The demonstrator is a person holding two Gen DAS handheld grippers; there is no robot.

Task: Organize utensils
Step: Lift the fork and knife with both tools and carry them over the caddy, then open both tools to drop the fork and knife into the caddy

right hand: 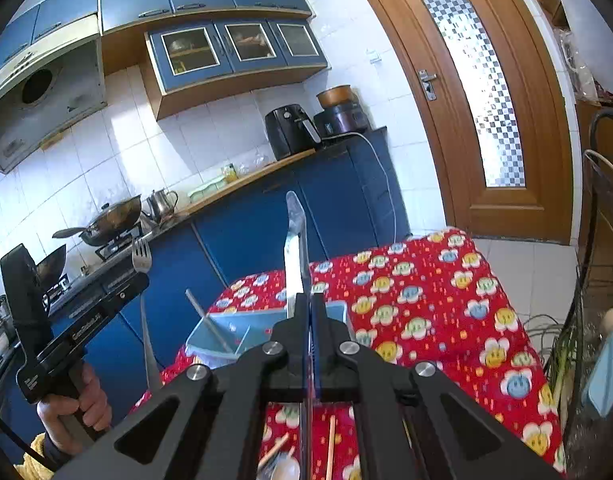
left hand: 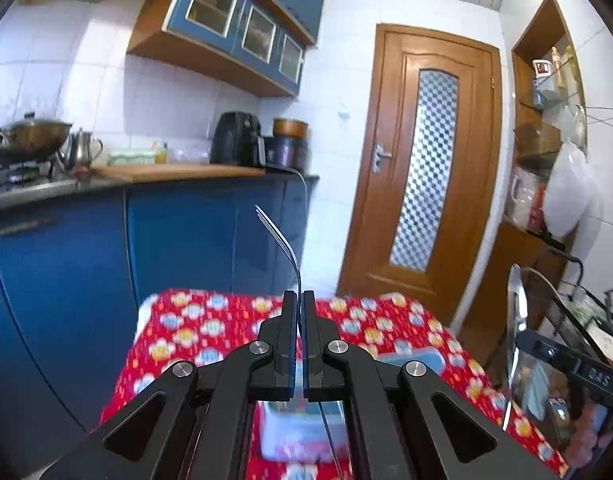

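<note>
The left claw (left hand: 299, 300) holds a fork (left hand: 280, 240) upright above the tabletop (left hand: 210, 320); the right claw (right hand: 309, 302) holds a knife (right hand: 295, 248) the same way, to the fork's right. A bin (right hand: 210, 334) sits on the tabletop below and between them (a stick leans inside it). Chopsticks (right hand: 330, 440) lie on the tabletop nearer the person. Behind the tabletop runs a counter (right hand: 266, 170), with a door (left hand: 422, 168) to its right.

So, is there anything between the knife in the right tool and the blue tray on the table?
Nothing visible blocks it. The knife is raised above the blue tray; one utensil already leans inside the tray at its left.
</note>
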